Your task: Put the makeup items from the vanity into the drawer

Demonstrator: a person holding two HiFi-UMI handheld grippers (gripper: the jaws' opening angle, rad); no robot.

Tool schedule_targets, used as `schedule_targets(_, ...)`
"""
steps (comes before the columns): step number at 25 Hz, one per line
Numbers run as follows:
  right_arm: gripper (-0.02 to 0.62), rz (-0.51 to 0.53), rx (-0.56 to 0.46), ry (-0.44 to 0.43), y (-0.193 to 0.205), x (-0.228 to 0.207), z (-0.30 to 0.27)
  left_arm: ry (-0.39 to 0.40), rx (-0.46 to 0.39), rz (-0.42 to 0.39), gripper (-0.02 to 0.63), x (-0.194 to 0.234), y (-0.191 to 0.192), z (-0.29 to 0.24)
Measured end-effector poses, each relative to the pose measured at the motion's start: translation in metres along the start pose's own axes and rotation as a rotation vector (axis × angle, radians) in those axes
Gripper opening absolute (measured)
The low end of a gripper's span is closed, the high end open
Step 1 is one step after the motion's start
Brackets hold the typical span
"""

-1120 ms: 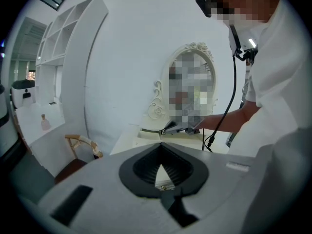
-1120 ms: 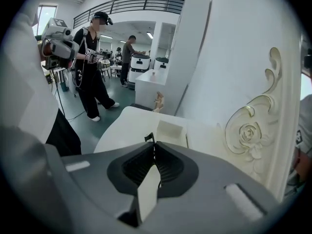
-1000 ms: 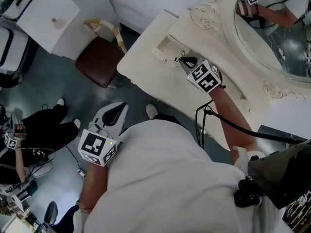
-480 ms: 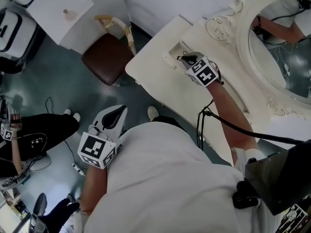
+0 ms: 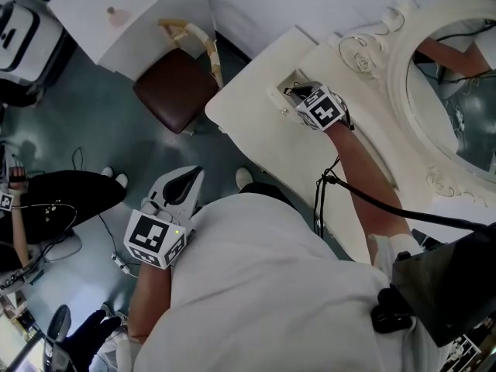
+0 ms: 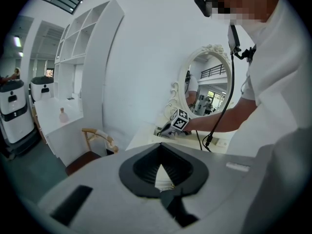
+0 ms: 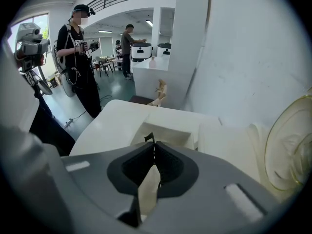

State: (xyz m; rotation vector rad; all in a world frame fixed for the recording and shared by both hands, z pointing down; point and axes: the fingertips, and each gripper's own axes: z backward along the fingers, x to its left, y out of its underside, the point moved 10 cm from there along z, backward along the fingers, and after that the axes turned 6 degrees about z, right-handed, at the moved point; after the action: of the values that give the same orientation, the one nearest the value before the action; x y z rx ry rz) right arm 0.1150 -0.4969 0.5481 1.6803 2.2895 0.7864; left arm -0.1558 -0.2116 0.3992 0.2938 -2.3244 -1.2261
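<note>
Two grippers, both clenched: the left gripper [image 5: 186, 178] hangs by our side over the floor with nothing between its jaws. The right gripper [image 5: 297, 94] sits at the open drawer [image 7: 171, 132] of the vanity [image 5: 256, 122], jaws pressed together. One thin dark sliver shows at its tips, and we cannot tell whether it is a makeup item or part of the jaw. Count: one vanity, one mirror [image 5: 457, 91], one open drawer, one chair [image 5: 174, 87], one small bottle [image 5: 114, 12] on a shelf well apart. We see no loose makeup items on the vanity top. Risks, as we judge them: anything so thin could slip out and fall outside the drawer. The tips could knock the drawer rim. The one cable [image 5: 364, 196] along our right arm could drag across the top.
</note>
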Motion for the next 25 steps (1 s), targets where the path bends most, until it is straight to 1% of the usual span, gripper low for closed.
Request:
schedule_targets(9, 0.015, -0.012, 0.068, -0.049, 0.001, -0.004, -0.024, -0.01, 0.006, 0.022, 0.003, 0.005, 0.001, 0.0)
schedule_targets(19, 0.021, -0.005, 0.101, -0.077, -0.002, -0.006, -0.033, -0.016, 0.012, 0.034, 0.003, 0.011, 0.004, 0.005)
schedule_targets(25, 0.032, -0.024, 0.109, -0.095, 0.002, -0.005, -0.033, -0.011, 0.021, 0.038, 0.003, 0.013, 0.007, 0.011)
